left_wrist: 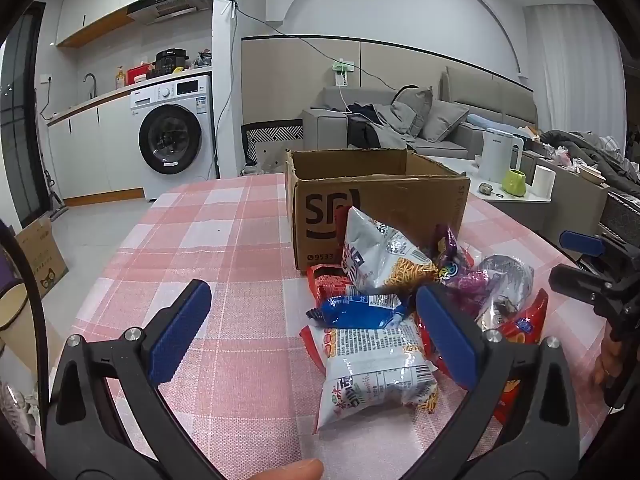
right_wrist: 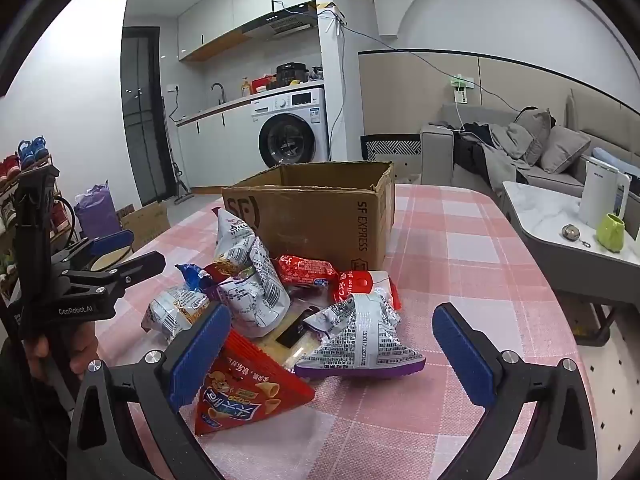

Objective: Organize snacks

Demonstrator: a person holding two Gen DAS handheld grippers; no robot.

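An open brown cardboard box (left_wrist: 376, 200) stands on the pink checked table (left_wrist: 224, 240); it also shows in the right wrist view (right_wrist: 320, 220). A pile of several snack bags lies in front of it: a white noodle-snack bag (left_wrist: 372, 376), a blue bag (left_wrist: 360, 312), a red triangular bag (right_wrist: 244, 388) and a silver and purple bag (right_wrist: 360, 340). My left gripper (left_wrist: 312, 328) is open and empty, above the near edge of the pile. My right gripper (right_wrist: 332, 354) is open and empty, just short of the pile.
A marble side table (right_wrist: 560, 216) with a white kettle (right_wrist: 602, 196) and a green cup (right_wrist: 610, 232) stands to the right. A grey sofa (right_wrist: 520, 148), a washing machine (left_wrist: 172, 136) and floor boxes (left_wrist: 40, 256) lie beyond the table.
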